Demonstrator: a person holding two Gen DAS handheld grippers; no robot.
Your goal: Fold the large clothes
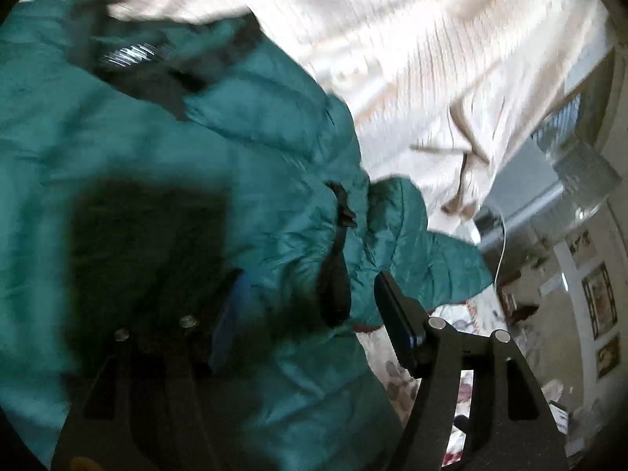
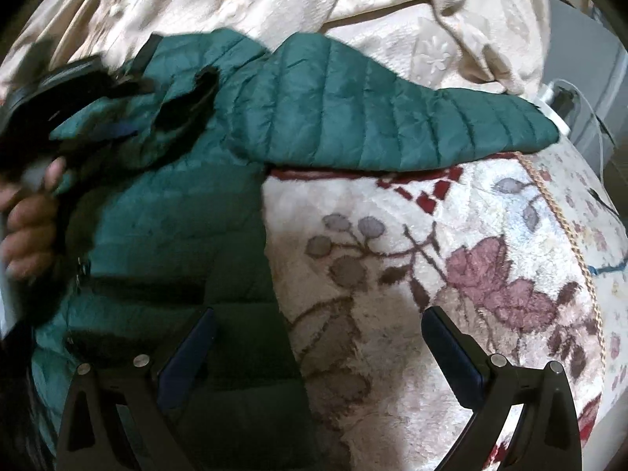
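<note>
Left wrist view: teal quilted puffer jacket (image 1: 243, 180) fills the left and centre, puffy, creased, black lining patch (image 1: 129, 62) near the top with a blurred white label. It lies on a cream bedspread (image 1: 412, 51); a floral blanket (image 1: 396, 376) shows under its lower edge. Left gripper (image 1: 310, 306) jaws spread, jacket fabric between the fingers, pads not pressing it. One sleeve (image 1: 435, 251) runs off right toward the bed edge. Frame is motion-blurred.

Right wrist view: same jacket, body at left, sleeve (image 2: 412, 125) stretched flat, long axis left-to-right, cuff pointing right and reaching the blanket edge beside a white charger (image 2: 551, 96). Right gripper (image 2: 318, 349) jaws spread wide, nothing pinched; its left finger is over the jacket hem, right finger over bare floral blanket (image 2: 451, 243). Open blanket right of the body, below the sleeve. A hand (image 2: 29, 216) holding the left gripper at far left, over the jacket.
</note>
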